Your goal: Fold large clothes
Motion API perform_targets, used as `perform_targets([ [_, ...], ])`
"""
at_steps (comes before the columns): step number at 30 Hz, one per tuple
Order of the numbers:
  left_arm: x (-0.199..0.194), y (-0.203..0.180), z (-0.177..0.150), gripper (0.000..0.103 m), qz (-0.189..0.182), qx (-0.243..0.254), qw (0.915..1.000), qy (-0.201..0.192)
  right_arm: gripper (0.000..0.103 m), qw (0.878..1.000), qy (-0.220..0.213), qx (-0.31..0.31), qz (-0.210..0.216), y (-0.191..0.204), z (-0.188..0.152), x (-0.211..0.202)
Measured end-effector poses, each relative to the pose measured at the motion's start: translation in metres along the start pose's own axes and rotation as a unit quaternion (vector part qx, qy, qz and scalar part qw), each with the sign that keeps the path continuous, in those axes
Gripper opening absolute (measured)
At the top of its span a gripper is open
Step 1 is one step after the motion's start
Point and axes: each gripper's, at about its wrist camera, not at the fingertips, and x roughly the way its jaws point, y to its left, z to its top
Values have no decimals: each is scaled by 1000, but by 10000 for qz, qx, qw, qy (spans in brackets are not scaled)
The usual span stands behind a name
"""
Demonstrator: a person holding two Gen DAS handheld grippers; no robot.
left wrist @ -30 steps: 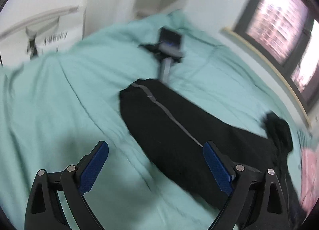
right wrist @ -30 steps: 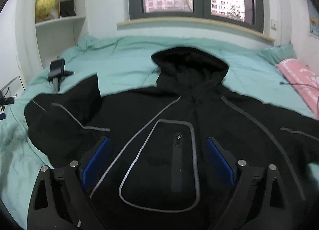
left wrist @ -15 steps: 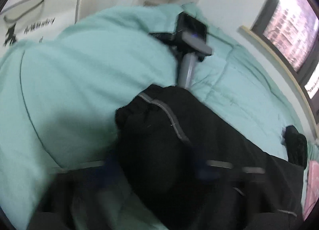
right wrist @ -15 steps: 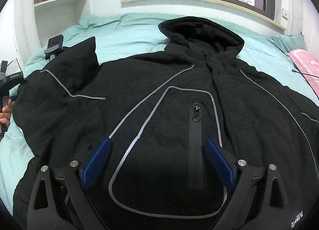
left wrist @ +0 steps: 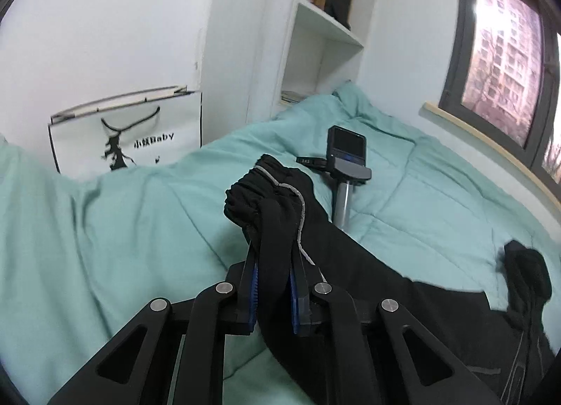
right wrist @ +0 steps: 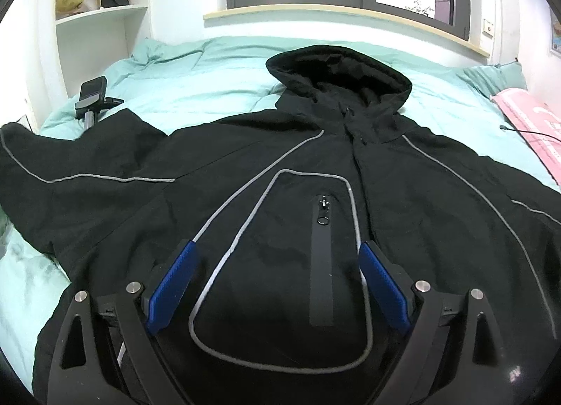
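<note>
1. Black fabric now fills the left gripper: a second ago its fingers stood wide apart above the sleeve cuff, and now they are pinched nearly together on it, the bunched cuff standing up beyond the fingertips.
2. That grip means the first fold can start. My guess is the sleeve is about to be carried across the jacket's chest.
3. Right gripper remains spread wide, holding nothing, hovering over the jacket with the chest pocket zip between its blue pads.
4. The jacket lies front-up and spread on the teal quilt, hood far ahead of the right fingers, the held sleeve off to their left.
5. Its cloth looks matte, soft and thick, edged with thin grey piping; the cuff is gathered into elastic ridges.
6. Just beyond the cuff lies a small camera on a metal stick, hard and smooth, close enough to snag.
</note>
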Motion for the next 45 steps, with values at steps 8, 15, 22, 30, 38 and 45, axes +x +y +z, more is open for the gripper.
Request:
perform_targets([
  [8, -130, -128, -4, 13, -1926, 1342, 9692, -749, 93, 9993, -124, 339, -12, -35, 22, -53],
  [15, -207, -295, -62, 13, -3825, 2174, 8973, -367, 93, 9943, -311, 1011, -135, -116, 28, -112],
  [22, -159, -430, -182, 13, -3964, 2698, 8698, 1164, 93, 9906, 29, 1271, -512, -196, 6, -123],
  [30, -113, -460, -291, 20, -4115, 2983, 8217, 2580, 93, 9851, 733, 1454, -548, -268, -20, -97],
  [38, -170, -401, -202, 75, -5558, 1766, 7742, 2460, 93, 9758, 846, 1919, 623, -274, -2, -78],
  [45, -172, -342, -154, 75, -4325, 1933, 8669, 1552, 90, 9527, 1453, 2549, 786, -270, 5, -25],
])
